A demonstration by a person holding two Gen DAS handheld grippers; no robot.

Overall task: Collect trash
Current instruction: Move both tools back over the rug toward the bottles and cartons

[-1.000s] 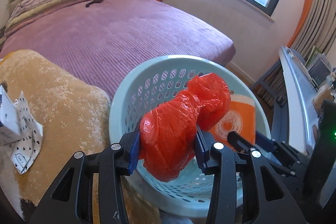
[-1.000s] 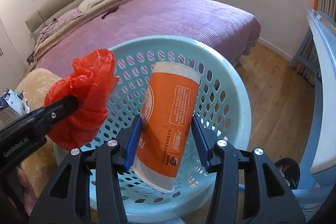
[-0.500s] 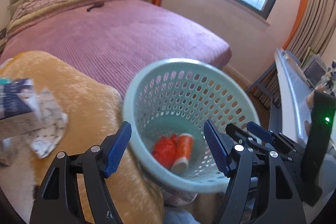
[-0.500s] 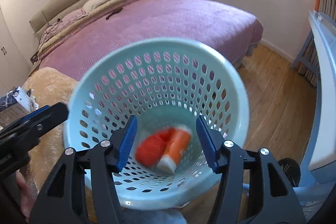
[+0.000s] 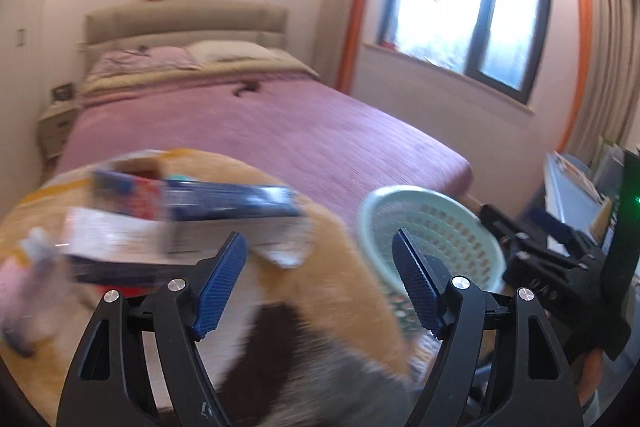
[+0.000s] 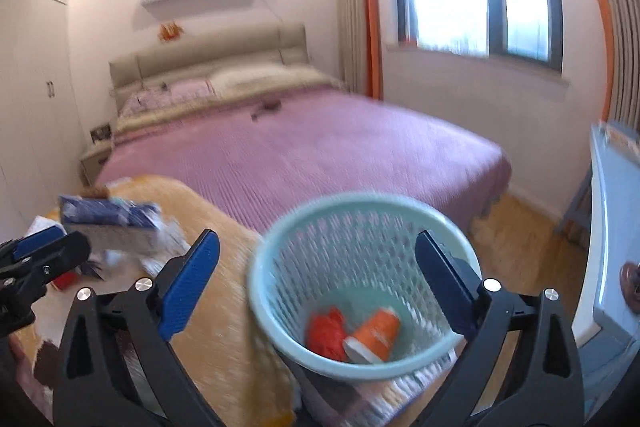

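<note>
A pale green perforated basket stands on the floor by the bed; it also shows in the left wrist view. Inside it lie a crumpled red plastic bag and an orange paper cup. My right gripper is open and empty above the basket. My left gripper is open and empty, above the orange blanket. A blue and white box with papers lies on the blanket ahead of the left gripper, blurred; it also shows in the right wrist view.
A bed with a purple cover fills the middle of the room. A white desk edge stands at the right, wooden floor beside it. A wardrobe is at the left. A window is behind.
Both grippers opened and dropped the red bag and the orange cup into the basket. Both then lifted back; the left one swung left toward the box on the blanket.
</note>
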